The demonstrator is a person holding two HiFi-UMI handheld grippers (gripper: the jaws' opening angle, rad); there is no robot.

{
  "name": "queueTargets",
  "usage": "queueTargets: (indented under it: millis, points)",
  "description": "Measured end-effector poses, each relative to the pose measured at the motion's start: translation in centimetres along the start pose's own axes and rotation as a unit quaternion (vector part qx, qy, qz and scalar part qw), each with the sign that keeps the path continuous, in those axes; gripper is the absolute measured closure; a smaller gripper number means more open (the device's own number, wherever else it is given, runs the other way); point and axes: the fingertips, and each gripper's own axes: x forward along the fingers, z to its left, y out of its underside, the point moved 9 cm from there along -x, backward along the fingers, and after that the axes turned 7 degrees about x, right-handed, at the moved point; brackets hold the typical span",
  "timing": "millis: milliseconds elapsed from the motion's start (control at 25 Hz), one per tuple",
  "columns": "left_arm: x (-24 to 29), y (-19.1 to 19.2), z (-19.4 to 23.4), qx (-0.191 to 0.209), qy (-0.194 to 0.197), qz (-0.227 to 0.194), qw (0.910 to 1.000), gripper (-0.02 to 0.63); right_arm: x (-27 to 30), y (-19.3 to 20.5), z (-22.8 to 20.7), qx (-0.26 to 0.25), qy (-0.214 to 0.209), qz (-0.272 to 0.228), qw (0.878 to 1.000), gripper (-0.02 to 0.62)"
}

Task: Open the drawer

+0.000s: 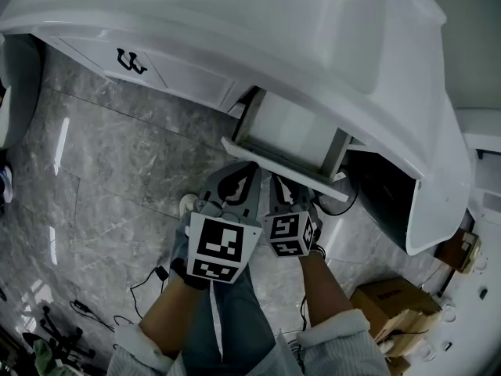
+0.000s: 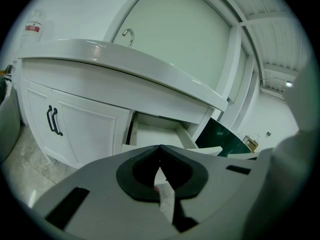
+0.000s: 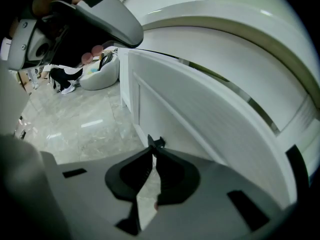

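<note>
The white vanity's middle drawer [image 1: 291,135] stands pulled out from under the sink top, its inside bare. Its white front panel [image 1: 278,169] faces me and fills the right of the right gripper view as a long panel [image 3: 200,104]. My right gripper [image 1: 286,183] is at that front panel, and its tips pinch a small black handle [image 3: 156,142]. My left gripper [image 1: 247,175] hangs just to the left of it, jaws shut with nothing between them. In the left gripper view, the tips of the left gripper [image 2: 160,147] meet below the open drawer [image 2: 155,134].
Cabinet doors with black handles [image 1: 131,61] lie left of the drawer. A dark open space [image 1: 383,198] lies to its right. A cardboard box [image 1: 391,304] and cables [image 1: 156,276] sit on the marble floor. A faucet [image 2: 129,34] rises over the sink top.
</note>
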Motion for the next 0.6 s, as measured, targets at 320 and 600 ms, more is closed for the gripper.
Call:
queueTargets:
  millis: [320,600]
  points:
    - [-0.20,0.44,-0.14,0.000,0.000,0.006,1.0000,0.591,-0.09,0.23,0.18,-0.010,0.000,-0.005,1.000,0.568]
    - [-0.48,0.75,0.05,0.003,-0.006,0.010,0.9999,0.591,0.07,0.50,0.26,-0.003,0.003,-0.010,1.000,0.560]
